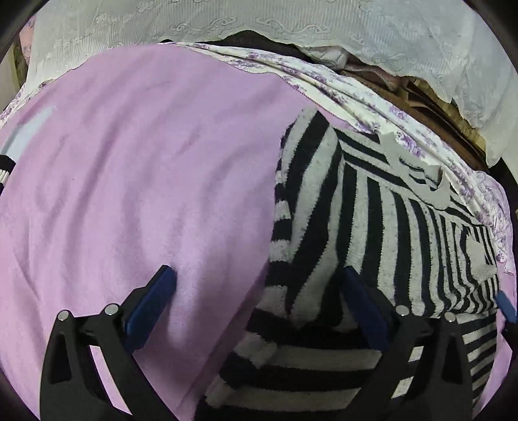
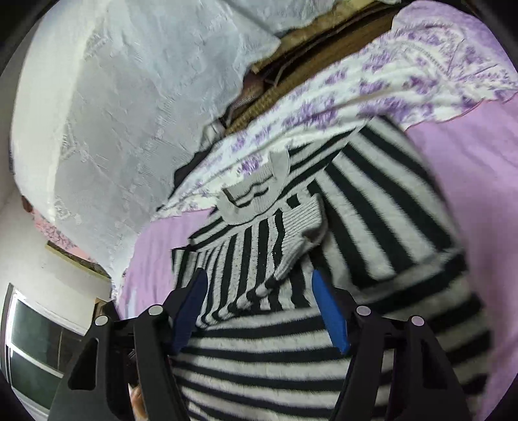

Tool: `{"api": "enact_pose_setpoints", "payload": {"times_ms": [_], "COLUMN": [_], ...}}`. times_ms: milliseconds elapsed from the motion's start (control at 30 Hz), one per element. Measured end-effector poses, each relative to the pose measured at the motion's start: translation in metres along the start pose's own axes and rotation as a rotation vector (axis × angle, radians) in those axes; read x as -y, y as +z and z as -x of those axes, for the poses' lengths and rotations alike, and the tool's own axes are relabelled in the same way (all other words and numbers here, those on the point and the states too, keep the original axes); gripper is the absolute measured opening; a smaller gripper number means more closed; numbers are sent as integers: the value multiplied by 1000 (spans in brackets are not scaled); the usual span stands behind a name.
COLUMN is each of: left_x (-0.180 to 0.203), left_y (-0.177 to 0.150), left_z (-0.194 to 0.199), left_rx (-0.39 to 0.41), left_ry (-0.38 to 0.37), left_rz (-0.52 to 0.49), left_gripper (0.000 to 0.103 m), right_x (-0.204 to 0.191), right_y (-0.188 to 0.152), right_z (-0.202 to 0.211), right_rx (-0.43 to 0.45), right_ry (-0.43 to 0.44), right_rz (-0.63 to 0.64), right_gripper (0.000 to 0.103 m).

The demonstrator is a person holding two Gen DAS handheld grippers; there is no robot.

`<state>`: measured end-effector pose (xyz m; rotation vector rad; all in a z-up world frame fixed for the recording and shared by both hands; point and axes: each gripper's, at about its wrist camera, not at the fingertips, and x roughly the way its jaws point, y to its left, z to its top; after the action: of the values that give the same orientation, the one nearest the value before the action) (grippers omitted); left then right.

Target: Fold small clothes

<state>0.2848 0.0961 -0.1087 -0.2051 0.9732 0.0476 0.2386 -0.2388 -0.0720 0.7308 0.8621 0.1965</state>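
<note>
With both the left gripper (image 1: 259, 285) and right gripper (image 2: 257, 288) jaws apart over the striped sweater (image 2: 372, 207) on the purple blanket (image 1: 129, 162), clamp each folded edge fully before lifting evenly.

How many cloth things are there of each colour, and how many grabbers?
Black-and-white striped sweater: 1
Plain purple blanket: 1
Purple-flowered sheet: 1
White lace cloth: 1
Grabbers: 2, left gripper and right gripper
Total: 6
</note>
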Motion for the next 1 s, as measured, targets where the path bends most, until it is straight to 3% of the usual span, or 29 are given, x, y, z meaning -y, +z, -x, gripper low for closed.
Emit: {"api": "enact_pose_setpoints", "payload": {"times_ms": [67,100,133,200,300,367,433,533,600,667,733,900,1000], "left_x": [4,5,6,5,2,2,2,-4,-11,-13,-8,12,5], "left_y": [-4,-5,-6,-5,-1,-1,0,4,14,29,44,63,60], "left_z": [0,1,1,2,2,2,2,11,23,26,20,-17,-40], "left_rx": [12,17,18,13,12,11,8,24,73,86,85,30,1], "left_ry": [14,22,25,16,-9,-11,-6,10,24,33,62,144,156], "left_rz": [-17,-28,-34,-30,-16,-13,-12,13,46,50,34,-39,-29], "left_gripper": [99,99,99,99,99,99,99,99,99,99,99,99,99], "right_x": [7,12,16,22,15,11,24,43,40,27,10,-7,10], "right_y": [1,1,1,1,-1,-2,-2,1,7,13,18,27,31], "right_z": [-19,-27,-33,-39,-25,-24,-38,-30,-7,12,15,-18,-55], "right_rx": [-18,-25,-27,-18,54,51,-43,-46,31,140,166,105,23], "right_ry": [-35,-41,-48,-43,-22,-49,-77,8,-15,-58,-69,-112,-172], "right_rz": [-32,-47,-52,-36,58,122,92,-10,-14,50,129,241,205], "right_gripper": [65,54,33,9,8,9,9,13,20,20,20,19,16]}}
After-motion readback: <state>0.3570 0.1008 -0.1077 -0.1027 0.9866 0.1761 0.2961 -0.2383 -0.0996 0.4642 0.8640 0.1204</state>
